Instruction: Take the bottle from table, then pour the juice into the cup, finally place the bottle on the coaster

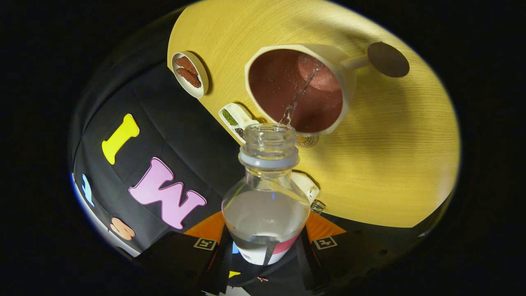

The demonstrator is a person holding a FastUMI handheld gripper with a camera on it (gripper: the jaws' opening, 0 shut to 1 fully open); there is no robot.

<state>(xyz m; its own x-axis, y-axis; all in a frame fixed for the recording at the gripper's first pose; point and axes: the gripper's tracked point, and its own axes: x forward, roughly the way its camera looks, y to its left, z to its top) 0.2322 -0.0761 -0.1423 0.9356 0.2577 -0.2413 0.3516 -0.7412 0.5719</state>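
Bottle (267, 193), clear, uncapped, half full, held between the fingers (265, 246), streams liquid into the cup (296, 88).

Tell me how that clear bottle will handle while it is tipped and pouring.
The bottle looks like thin clear plastic, so it probably flexes if squeezed hard. It is partly full of liquid, so its weight likely shifts toward the open neck. The hand-held gripper has both fingers on its labelled body; the smooth wall may be slippery as it streams into the cup.

- No words or numbers can be read.
- A round printed sticker (306, 141) lies on the tabletop (390, 164) beneath the cup (341, 78), centre frame; its print is too small to read.
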